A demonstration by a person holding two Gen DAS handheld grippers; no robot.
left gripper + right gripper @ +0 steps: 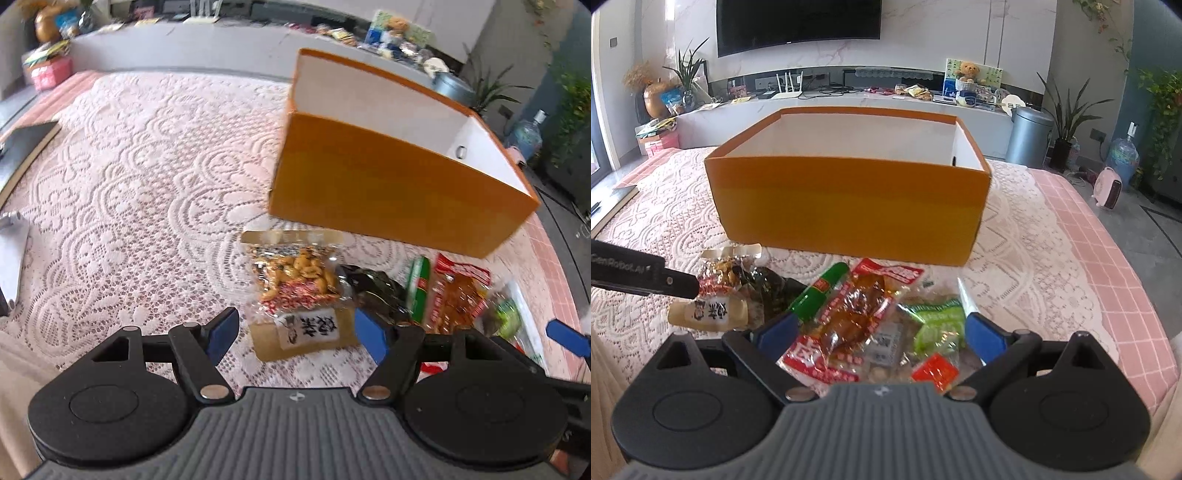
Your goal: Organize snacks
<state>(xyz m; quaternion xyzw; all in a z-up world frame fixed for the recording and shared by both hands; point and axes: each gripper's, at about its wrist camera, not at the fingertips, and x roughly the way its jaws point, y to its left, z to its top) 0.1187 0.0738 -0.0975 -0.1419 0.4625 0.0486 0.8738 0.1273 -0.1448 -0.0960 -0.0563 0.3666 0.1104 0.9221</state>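
Note:
An open orange box (846, 199) with a white inside stands on the lace cloth; it also shows in the left wrist view (391, 192). Several snack packets lie in front of it: a peanut packet (295, 280) with a tan label, a dark packet (376, 291), a green stick (820, 291), a red packet (857, 314) and a green-and-clear packet (934, 325). My left gripper (295, 328) is open, low over the peanut packet. My right gripper (879, 332) is open, its fingers on either side of the red and green packets.
The lace cloth (147, 177) covers a pink checked surface (1089, 236). A dark board (22, 147) lies at the left edge. Behind are a low white counter (849, 107) with clutter, a grey bin (1028, 136), plants and a water bottle (1123, 151).

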